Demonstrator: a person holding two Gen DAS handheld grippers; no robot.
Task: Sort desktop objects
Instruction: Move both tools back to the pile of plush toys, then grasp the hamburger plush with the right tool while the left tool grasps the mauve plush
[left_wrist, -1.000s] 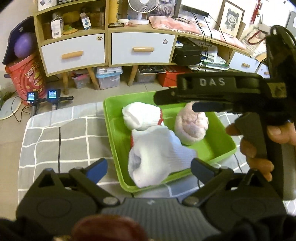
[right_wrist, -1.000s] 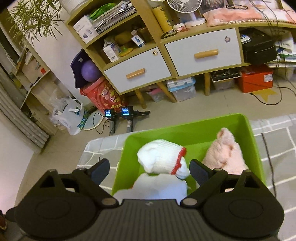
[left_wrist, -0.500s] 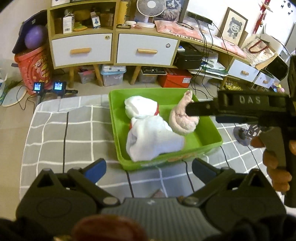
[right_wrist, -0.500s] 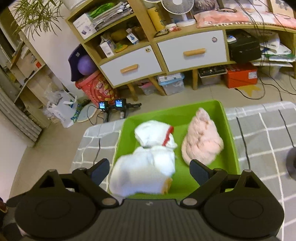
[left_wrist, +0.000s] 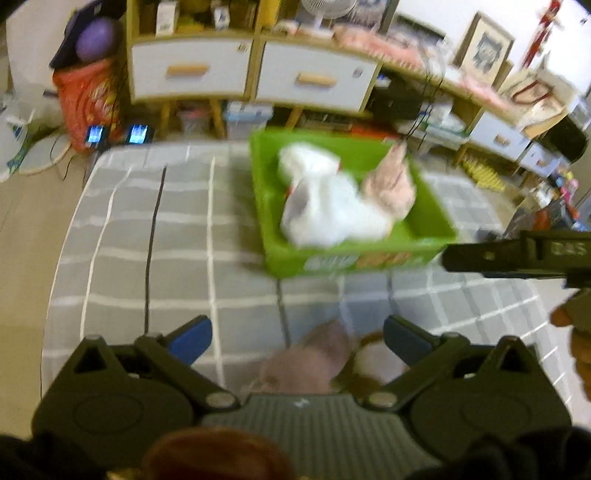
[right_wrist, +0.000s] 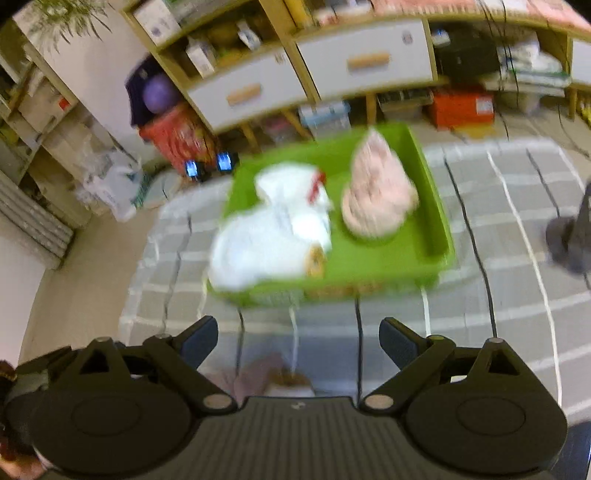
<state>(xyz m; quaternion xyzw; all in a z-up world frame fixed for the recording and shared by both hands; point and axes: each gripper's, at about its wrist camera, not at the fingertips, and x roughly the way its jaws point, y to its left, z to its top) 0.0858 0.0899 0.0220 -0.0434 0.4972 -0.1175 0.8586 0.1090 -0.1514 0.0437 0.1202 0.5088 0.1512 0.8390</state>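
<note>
A shallow bright green plastic tray (left_wrist: 424, 206) sits on the table (left_wrist: 177, 236), which is covered with a grey cloth crossed by white grid lines, and it holds the soft things being sorted. A large white fabric bundle (left_wrist: 325, 210) fills the near left part of the tray, with a smaller white bundle trimmed in red (right_wrist: 291, 184) just behind it and touching it; a fluffy pale pink bundle (right_wrist: 376, 199) lies on the tray's right side, next to the white ones. Both views are blurred, so finer detail of the cloth cannot be made out. Closer to the cameras, on the grey cloth outside the tray, lies a mauve-pink soft item (left_wrist: 314, 362) with a brown and white piece (left_wrist: 376, 360) beside it. The left gripper (left_wrist: 297, 338) hangs above these two, its blue-tipped fingers (left_wrist: 192, 338) spread wide apart and holding nothing. The right gripper (right_wrist: 298, 338) is also above the table in front of the tray, its dark fingers (right_wrist: 397, 341) likewise spread and empty; its black body also shows at the right edge of the left wrist view. Beyond the table stands a wooden shelf unit with white drawers (right_wrist: 365, 59), and a red printed tub (left_wrist: 86, 99) rests on the floor to the left.
</note>
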